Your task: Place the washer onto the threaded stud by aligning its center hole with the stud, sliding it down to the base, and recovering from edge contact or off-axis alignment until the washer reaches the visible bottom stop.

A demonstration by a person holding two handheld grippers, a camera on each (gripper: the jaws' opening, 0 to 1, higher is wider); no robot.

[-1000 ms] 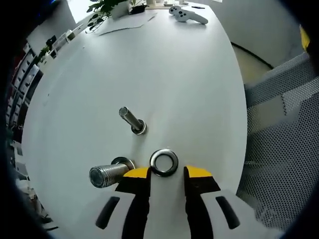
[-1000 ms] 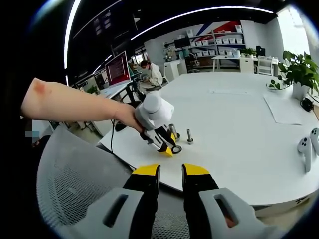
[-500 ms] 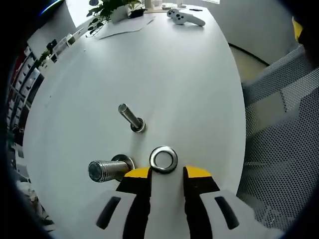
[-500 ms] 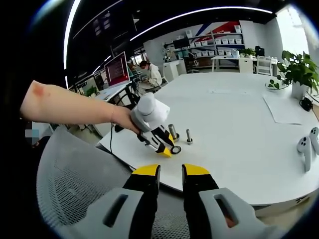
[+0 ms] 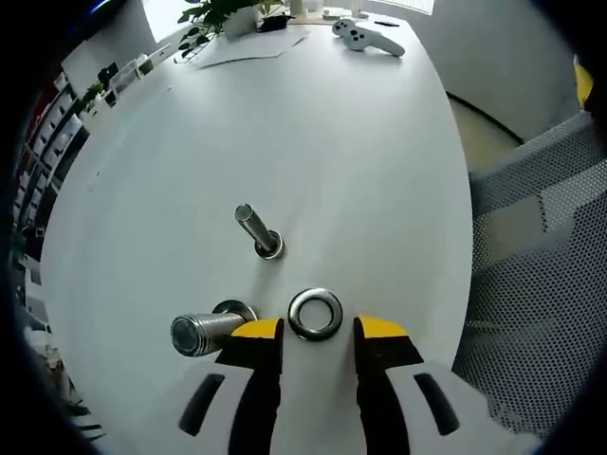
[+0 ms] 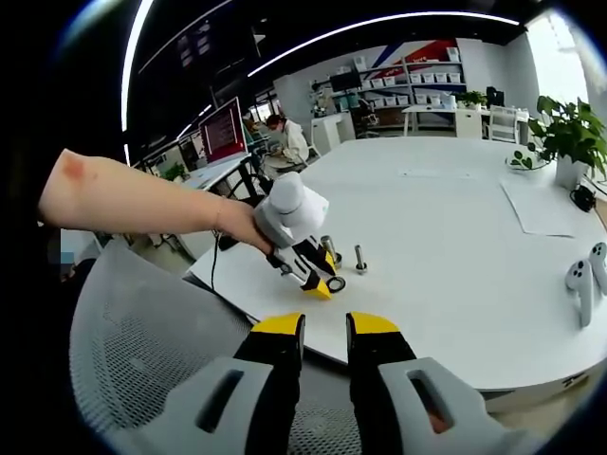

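Observation:
A steel washer (image 5: 316,314) lies flat on the white table (image 5: 360,171), just ahead of my left gripper (image 5: 319,332), which is open with its yellow tips either side of it and not touching. A thick threaded stud (image 5: 202,332) stands left of the jaws, and a thin stud (image 5: 256,229) stands farther ahead. In the right gripper view a hand holds the left gripper (image 6: 322,282) down at the washer (image 6: 336,283), beside the thick stud (image 6: 328,249) and the thin stud (image 6: 360,258). My right gripper (image 6: 325,327) is open and holds nothing, back from the table's edge.
A grey mesh chair (image 5: 531,246) (image 6: 142,351) stands at the table's near edge. White game controllers (image 5: 368,36) (image 6: 583,280), a paper sheet (image 5: 248,47) and a potted plant (image 6: 560,133) sit at the far side. Desks and shelves fill the room behind.
The left gripper view has shifted slightly with the hand. The washer still lies flat between the open tips. The right gripper has not moved.

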